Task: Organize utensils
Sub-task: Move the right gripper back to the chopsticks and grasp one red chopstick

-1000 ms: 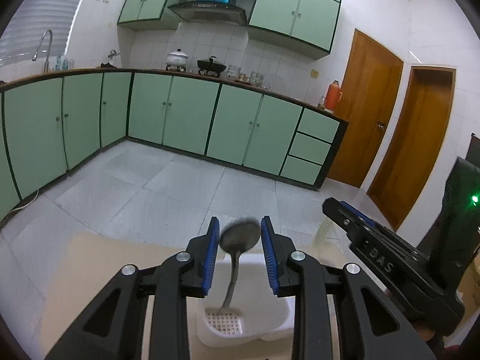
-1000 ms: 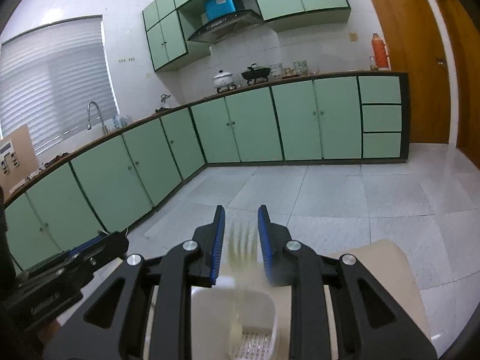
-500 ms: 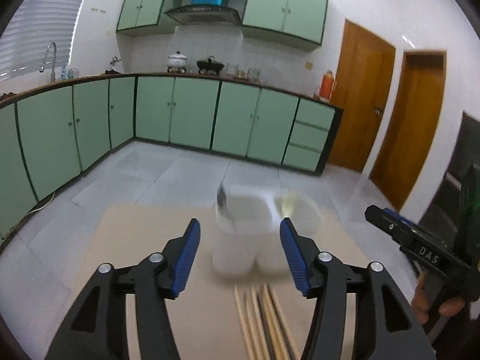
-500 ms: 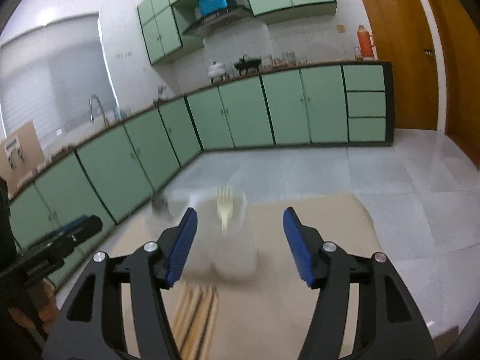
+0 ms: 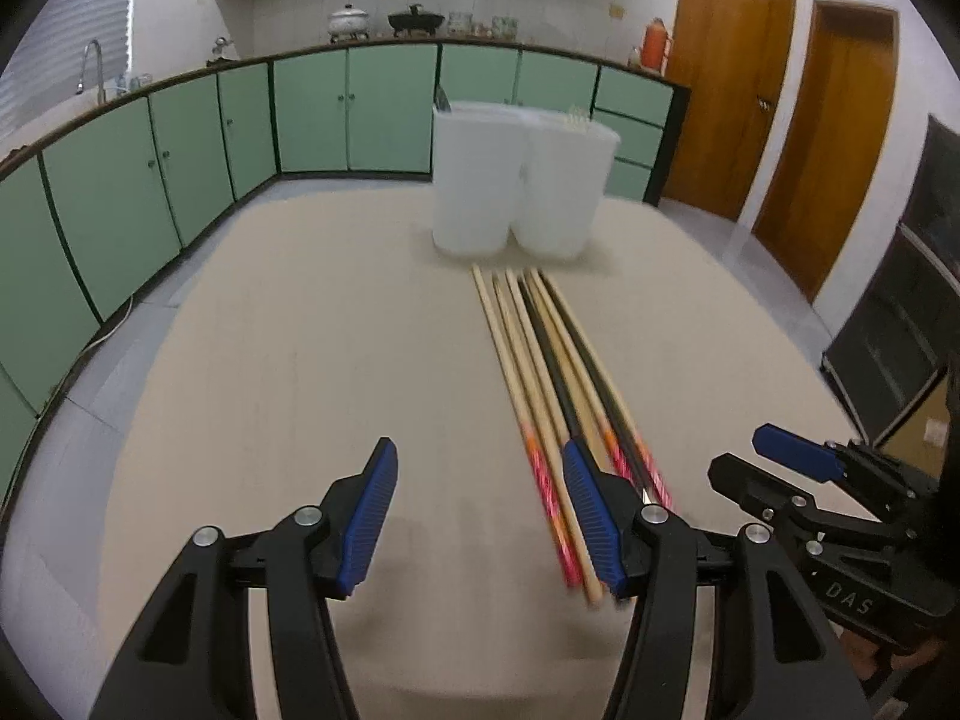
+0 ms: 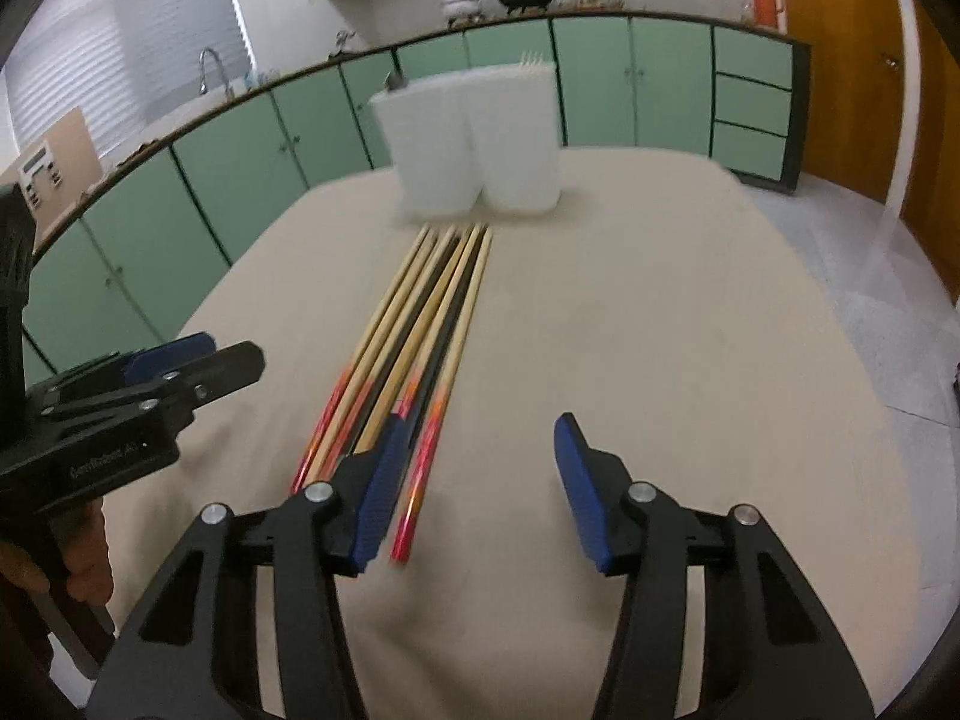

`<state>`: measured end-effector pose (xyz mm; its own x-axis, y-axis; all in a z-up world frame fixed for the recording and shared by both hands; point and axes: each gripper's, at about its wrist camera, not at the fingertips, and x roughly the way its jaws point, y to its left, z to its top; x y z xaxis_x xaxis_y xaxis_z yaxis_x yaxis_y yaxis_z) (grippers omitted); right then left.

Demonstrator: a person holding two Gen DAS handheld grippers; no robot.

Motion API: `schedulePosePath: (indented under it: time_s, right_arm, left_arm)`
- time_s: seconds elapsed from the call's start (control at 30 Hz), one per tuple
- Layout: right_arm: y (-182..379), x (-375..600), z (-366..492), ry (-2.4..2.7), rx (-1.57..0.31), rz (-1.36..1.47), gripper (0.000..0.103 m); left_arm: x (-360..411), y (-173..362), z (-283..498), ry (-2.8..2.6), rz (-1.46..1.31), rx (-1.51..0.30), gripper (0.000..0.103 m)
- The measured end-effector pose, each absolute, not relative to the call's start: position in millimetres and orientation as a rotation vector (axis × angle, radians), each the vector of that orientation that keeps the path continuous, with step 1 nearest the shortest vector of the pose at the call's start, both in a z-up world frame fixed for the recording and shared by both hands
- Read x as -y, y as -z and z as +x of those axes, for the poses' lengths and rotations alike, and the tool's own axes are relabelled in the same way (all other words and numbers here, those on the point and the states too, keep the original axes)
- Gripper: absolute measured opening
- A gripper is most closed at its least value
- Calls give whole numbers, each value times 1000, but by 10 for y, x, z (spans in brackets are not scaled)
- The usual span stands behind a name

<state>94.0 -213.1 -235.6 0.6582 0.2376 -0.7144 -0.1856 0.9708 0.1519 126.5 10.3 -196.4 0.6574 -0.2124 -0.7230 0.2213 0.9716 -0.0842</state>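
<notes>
The beige table (image 5: 252,360) carried a tight row of long chopsticks (image 5: 543,372), some pale wood and some black, with red and orange patterned ends toward the cameras and plain tips toward the far side. The tips stopped just short of a white plastic two-compartment utensil holder (image 5: 516,180) standing upright near the table's far edge. A dark utensil end (image 6: 395,81) showed above the rim of its left compartment, and pale fork tines (image 6: 531,57) above the right; both were blurred.

The left gripper (image 5: 480,516) hung over bare table with its blue-padded jaws apart and nothing between them. Its right finger (image 5: 591,525) overlapped the patterned ends of the chopsticks in the left wrist view; contact could not be determined.

The right gripper (image 6: 474,480) had its jaws apart and closing, with only bare table between the pads. Its left finger (image 6: 378,486) lay over the near ends of the chopsticks in the right wrist view, with one chopstick end showing just inside that pad; contact could not be determined.

Each gripper appeared at the edge of the other's view, held by a hand (image 6: 36,552). Green kitchen cabinets (image 5: 150,168) lined the wall behind the table.
</notes>
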Motion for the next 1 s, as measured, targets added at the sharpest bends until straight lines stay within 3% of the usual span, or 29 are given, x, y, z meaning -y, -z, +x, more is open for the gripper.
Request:
schedulePosePath:
  time_s: [0.4,0.8,1.0]
  right_arm:
    - [2481,1945,821,-237,-802,25,34]
    - [2592,1915,783,-199,-787,-19,6]
    - [2596,2095,802,-145,-788,13,6]
  left_arm:
    - [-11,2245,1118,230,-19,-836,56]
    - [75,2331,1001,216,-4,-811,55]
    - [8,2321,992,183,-11,-813,43]
